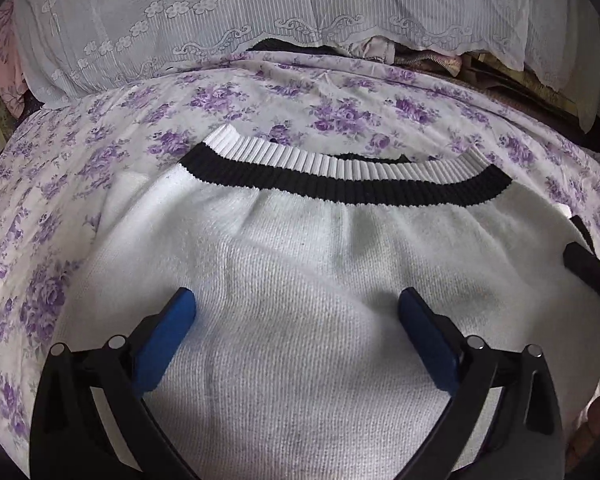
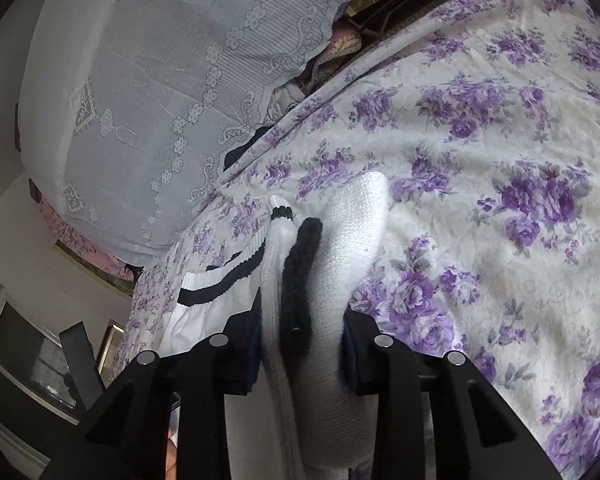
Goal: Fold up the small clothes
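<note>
Sweater [image 1: 300, 280], one white knit piece with a black-and-white ribbed hem, lies spread on the flowered bedsheet [image 1: 60, 208], hem toward the far side. You have one side of it gathered in your right gripper [image 2: 302, 344], whose jaws are closed on a thick bunch of white knit with a black trim edge running through it; that bunch stands up off the bed, which reads as a side being raised so it can be turned over onto the body. Your left gripper [image 1: 296, 312] hangs over the middle of the garment with its two blue pads [image 1: 168, 340] spread wide and nothing between them; whether the pads touch the knit I cannot tell. Placed there, it looks ready to pin the body flat while the other side folds in. Count: one sweater, two grippers, one lace cover [image 1: 204, 20] draped over a pile at the head of the bed, one sheet beneath.
</note>
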### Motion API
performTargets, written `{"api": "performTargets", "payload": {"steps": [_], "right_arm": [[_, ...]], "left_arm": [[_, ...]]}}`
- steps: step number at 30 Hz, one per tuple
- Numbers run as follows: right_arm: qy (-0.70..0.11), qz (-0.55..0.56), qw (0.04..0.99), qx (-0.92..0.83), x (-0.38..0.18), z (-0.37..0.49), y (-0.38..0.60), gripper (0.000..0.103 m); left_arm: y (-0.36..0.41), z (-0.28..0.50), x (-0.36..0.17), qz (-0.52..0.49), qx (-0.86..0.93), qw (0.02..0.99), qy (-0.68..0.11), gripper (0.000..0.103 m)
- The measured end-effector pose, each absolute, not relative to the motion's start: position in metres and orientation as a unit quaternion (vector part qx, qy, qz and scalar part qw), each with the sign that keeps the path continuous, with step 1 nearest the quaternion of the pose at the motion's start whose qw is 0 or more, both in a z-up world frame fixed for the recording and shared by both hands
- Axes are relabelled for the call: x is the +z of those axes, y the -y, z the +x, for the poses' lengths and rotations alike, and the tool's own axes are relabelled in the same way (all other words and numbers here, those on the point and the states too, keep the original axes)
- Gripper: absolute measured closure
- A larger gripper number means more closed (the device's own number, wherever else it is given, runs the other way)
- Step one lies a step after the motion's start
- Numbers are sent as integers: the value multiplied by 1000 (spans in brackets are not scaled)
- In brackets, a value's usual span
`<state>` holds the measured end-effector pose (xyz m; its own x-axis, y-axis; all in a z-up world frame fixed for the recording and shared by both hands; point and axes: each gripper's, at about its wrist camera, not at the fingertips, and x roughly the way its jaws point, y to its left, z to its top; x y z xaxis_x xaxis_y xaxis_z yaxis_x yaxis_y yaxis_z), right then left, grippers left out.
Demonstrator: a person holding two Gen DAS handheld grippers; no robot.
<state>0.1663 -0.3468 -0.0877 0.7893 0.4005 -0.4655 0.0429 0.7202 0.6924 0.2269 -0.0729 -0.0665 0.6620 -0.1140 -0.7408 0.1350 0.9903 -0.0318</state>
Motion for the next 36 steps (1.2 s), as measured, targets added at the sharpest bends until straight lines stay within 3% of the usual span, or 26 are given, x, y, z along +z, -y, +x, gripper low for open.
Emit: {"api": "performTargets", "payload": {"steps": [2, 3, 7, 12, 13, 15, 17, 23, 32, 36], "right_arm": [[-316, 360, 872, 100, -89, 175, 348, 51], [-316, 377, 865, 98, -93, 180, 353, 50], [-319, 441, 831, 115, -109, 199, 373, 53], [-331, 437, 821, 159, -111, 207, 372, 51], [-336, 431, 821, 164, -110, 207, 370, 53], [-347, 422, 824, 151, -111, 206, 367, 70], [-345, 420, 826, 147, -111, 206, 367, 72], [-346, 410, 834, 131, -109, 202, 364, 72], [-324, 301, 888, 128, -46, 188, 314, 74], [-323, 315, 881, 141, -35, 190, 311, 74]], "left_arm": [[72, 222, -62, 0, -87, 912, -401, 5], [75, 221, -62, 5, -91, 912, -399, 5], [83, 223, -66, 28, -81, 911, -403, 4], [85, 224, -69, 40, -71, 912, -402, 4], [85, 224, -69, 41, -71, 912, -402, 4], [85, 224, -70, 40, -71, 912, -402, 4], [85, 224, -70, 41, -71, 912, -402, 4], [85, 224, -69, 42, -71, 912, -402, 4], [92, 257, -44, -16, -131, 896, -423, 5], [108, 276, -45, -24, -152, 882, -445, 5]]}}
